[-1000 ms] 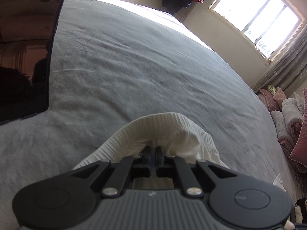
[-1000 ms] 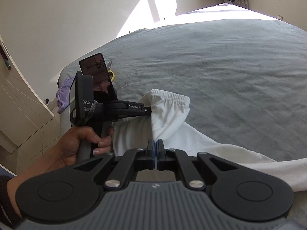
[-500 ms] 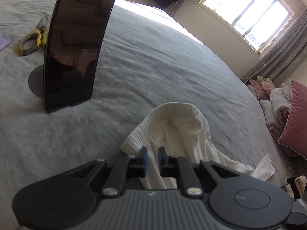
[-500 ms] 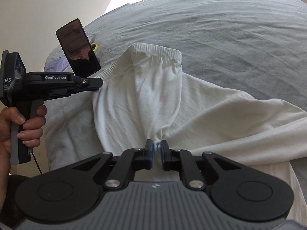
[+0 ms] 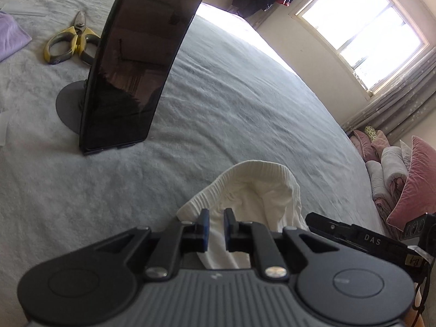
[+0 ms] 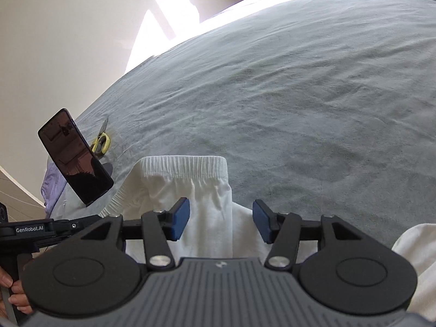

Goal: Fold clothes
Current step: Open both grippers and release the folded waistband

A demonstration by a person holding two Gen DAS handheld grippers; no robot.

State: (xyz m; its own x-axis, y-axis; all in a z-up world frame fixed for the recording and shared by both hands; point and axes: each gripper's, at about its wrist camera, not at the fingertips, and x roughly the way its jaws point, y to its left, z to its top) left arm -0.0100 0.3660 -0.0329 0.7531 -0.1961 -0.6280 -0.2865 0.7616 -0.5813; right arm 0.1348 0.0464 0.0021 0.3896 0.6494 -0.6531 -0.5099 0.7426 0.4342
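Observation:
A white garment with a ribbed elastic waistband lies on the grey bedspread. In the left wrist view the same garment sits just ahead of my left gripper, whose jaws stand a small gap apart above the cloth and hold nothing. My right gripper is wide open and empty, hovering over the garment below the waistband. The left gripper's arm shows at the left edge of the right wrist view. More white cloth lies at the right.
A dark phone on a round stand stands on the bed to the left, also seen in the right wrist view. Yellow-handled pliers and purple cloth lie beyond it. Pink pillows are stacked at the right, under a window.
Both grippers let go of the white garment, which now lies on the bed. The right gripper opened wide, the left opened slightly, and both drew back.

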